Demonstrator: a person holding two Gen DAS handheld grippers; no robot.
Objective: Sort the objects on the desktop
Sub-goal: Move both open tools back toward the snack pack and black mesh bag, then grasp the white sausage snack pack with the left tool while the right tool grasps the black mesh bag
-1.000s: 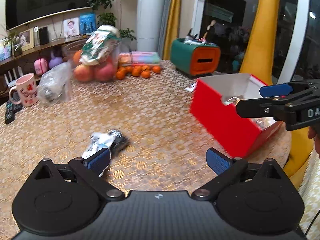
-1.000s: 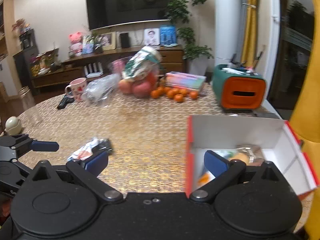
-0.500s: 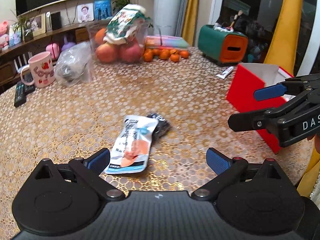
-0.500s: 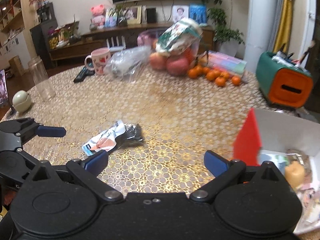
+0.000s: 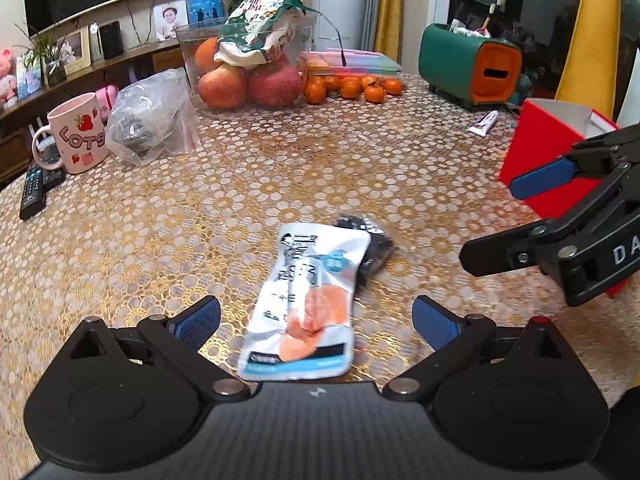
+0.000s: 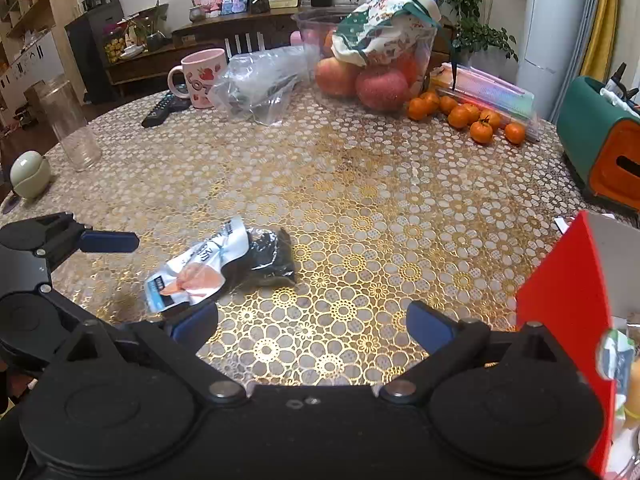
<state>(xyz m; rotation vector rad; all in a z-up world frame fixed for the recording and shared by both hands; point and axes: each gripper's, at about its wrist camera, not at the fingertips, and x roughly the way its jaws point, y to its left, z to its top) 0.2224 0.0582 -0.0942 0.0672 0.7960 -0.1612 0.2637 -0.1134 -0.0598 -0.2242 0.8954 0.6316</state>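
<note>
A white snack packet (image 5: pixel 308 300) with an orange picture lies flat on the gold-patterned table, partly over a small black packet (image 5: pixel 372 248). My left gripper (image 5: pixel 316 320) is open just above the white packet's near end, one finger on each side, not touching it. To its right my right gripper (image 5: pixel 489 222) is open and holds nothing. In the right wrist view both packets, the white one (image 6: pixel 192 276) and the black one (image 6: pixel 268 258), lie left of my open right gripper (image 6: pixel 313 325). An open red box (image 5: pixel 548 152) (image 6: pixel 564 308) with items inside stands at the right table edge.
At the back stand a clear fruit bowl (image 6: pixel 372 52), several tangerines (image 6: pixel 464 114), a plastic bag (image 6: pixel 260 80), a pink mug (image 6: pixel 202 76) and remotes (image 6: pixel 164 110). A glass jar (image 6: pixel 72 128) is far left and a green-orange tissue box (image 6: pixel 600 148) far right.
Both cameras swung left, away from the red box and toward the packets. My left gripper moved in, so the white packet now lies between its open fingers.
</note>
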